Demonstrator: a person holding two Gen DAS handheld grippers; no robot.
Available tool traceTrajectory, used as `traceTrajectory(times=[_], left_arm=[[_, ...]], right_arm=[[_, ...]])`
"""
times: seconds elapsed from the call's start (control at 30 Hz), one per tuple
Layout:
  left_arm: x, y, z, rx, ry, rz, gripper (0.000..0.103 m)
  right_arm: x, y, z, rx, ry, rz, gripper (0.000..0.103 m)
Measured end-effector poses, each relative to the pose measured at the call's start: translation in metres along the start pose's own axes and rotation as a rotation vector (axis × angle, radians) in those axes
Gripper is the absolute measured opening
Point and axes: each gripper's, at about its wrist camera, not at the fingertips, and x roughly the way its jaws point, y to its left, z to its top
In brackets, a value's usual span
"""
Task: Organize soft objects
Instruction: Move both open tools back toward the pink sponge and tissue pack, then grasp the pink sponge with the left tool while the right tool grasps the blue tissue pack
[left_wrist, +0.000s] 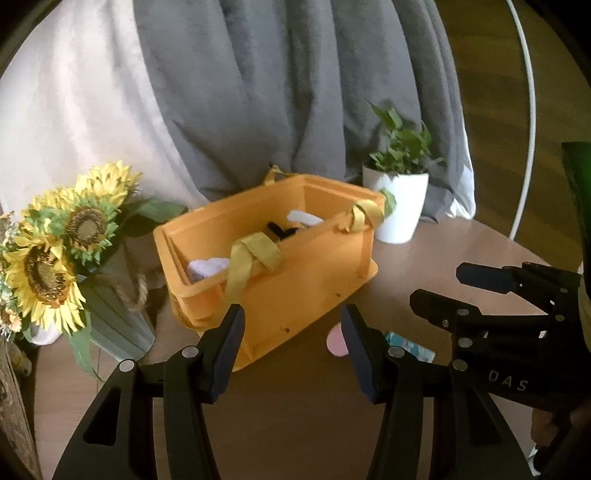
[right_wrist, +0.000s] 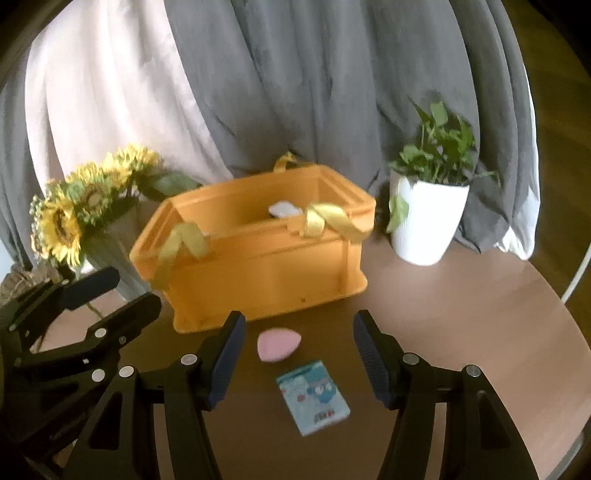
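Grey and pale curtains behind round wooden tabletop (left_wrist: 424, 266).

Left wrist view: left gripper (left_wrist: 291, 350) spread wide, holding nothing, aimed at orange crate (left_wrist: 280, 284); white soft items (left_wrist: 207, 266) already inside. Sunflowers (left_wrist: 55, 251) left, potted plant (left_wrist: 399, 199) right.

Right wrist view: right gripper (right_wrist: 299, 354) spread wide, holding nothing, hovering above pink sponge (right_wrist: 277, 345) and tissue pack (right_wrist: 313, 397), both loose just before crate, likely next for stowing.
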Motion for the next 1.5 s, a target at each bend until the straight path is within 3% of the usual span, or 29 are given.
traceTrajectory(times=[0.3, 0.4, 0.53, 0.77, 0.9, 1.1, 1.5], left_arm=[[0.022, -0.002, -0.017, 0.080, 0.052, -0.048, 0.053], [0.031, -0.003, -0.019, 0.097, 0.061, -0.065, 0.053], [0.047, -0.006, -0.022, 0.134, 0.072, -0.091, 0.053], [0.069, -0.013, -0.025, 0.184, 0.084, -0.124, 0.053], [0.080, -0.016, -0.028, 0.195, 0.102, -0.159, 0.053], [0.096, -0.019, -0.029, 0.192, 0.130, -0.208, 0.053], [0.128, -0.026, -0.032, 0.185, 0.169, -0.270, 0.053]], right_arm=[[0.017, 0.001, -0.028, 0.029, 0.092, -0.030, 0.062], [0.026, 0.000, -0.035, 0.039, 0.124, -0.043, 0.069], [0.036, -0.002, -0.044, 0.039, 0.157, -0.056, 0.072], [0.056, -0.001, -0.057, -0.010, 0.223, -0.079, 0.076], [0.067, 0.003, -0.063, -0.064, 0.266, -0.050, 0.077], [0.075, 0.000, -0.062, -0.088, 0.272, -0.079, 0.077], [0.093, -0.004, -0.062, -0.083, 0.310, -0.049, 0.077]])
